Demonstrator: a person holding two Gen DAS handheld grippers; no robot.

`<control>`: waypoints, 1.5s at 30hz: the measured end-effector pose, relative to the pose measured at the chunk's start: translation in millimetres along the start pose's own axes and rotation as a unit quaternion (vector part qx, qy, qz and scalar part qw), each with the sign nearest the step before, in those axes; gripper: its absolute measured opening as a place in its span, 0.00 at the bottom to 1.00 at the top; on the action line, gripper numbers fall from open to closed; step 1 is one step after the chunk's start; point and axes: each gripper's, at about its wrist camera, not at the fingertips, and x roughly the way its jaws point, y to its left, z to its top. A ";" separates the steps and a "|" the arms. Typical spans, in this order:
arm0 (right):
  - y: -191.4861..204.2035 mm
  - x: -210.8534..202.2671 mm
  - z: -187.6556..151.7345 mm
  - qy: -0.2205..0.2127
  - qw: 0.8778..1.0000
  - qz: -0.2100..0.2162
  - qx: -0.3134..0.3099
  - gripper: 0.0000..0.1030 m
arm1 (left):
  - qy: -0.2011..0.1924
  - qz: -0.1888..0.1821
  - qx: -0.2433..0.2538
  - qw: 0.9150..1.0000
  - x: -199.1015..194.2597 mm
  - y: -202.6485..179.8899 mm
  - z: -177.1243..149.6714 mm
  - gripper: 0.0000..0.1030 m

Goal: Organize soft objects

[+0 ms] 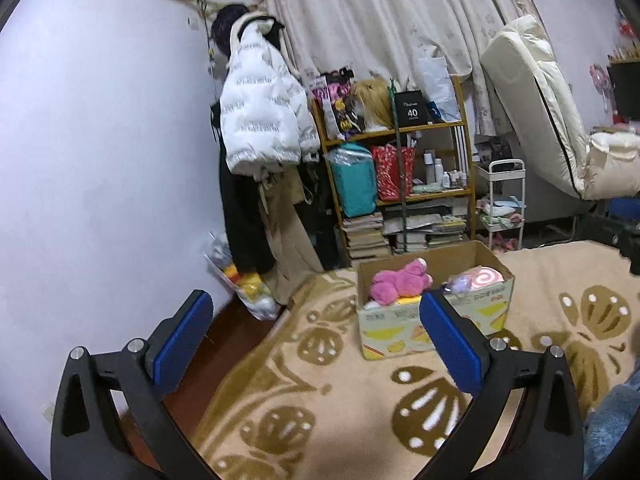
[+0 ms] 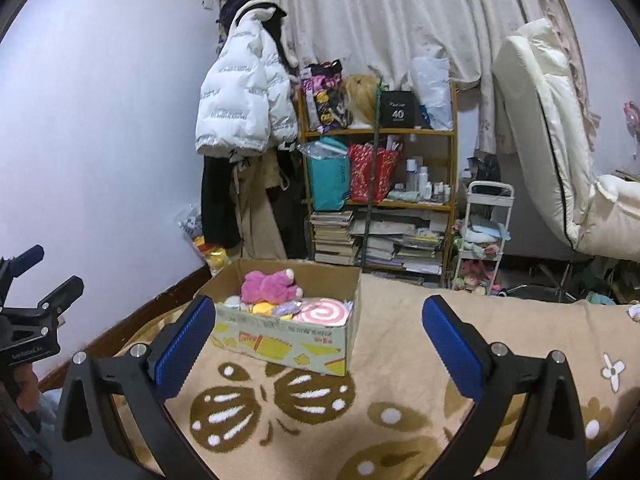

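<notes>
An open cardboard box (image 1: pixel 494 305) (image 2: pixel 280 346) stands on the beige patterned blanket (image 1: pixel 340 408) (image 2: pixel 400 360). Inside it lie a pink plush animal (image 1: pixel 400 280) (image 2: pixel 268 286), a pink-and-white swirl cushion (image 1: pixel 486 277) (image 2: pixel 324 312) and other small soft toys. My left gripper (image 1: pixel 316 308) is wide open and empty, held back from the box, its right finger overlapping the box front. My right gripper (image 2: pixel 318 312) is also open and empty, with the box seen between its fingers farther off. The left gripper's black frame (image 2: pixel 28 320) shows at the right wrist view's left edge.
A shelf (image 1: pixel 400 168) (image 2: pixel 380 184) with bags, bottles and stacked books stands behind the box. Jackets (image 1: pixel 260 120) (image 2: pixel 240 108) hang on the wall to its left. A white trolley (image 2: pixel 480 240) and a cream mattress (image 2: pixel 560 140) are at right. A bag of plush toys (image 1: pixel 248 284) leans by the wall.
</notes>
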 end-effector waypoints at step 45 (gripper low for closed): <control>-20.9 31.6 -23.1 0.030 0.999 -0.027 0.023 1.00 | 0.065 -0.014 -0.002 0.998 32.2 -5.8 -29.0 0.99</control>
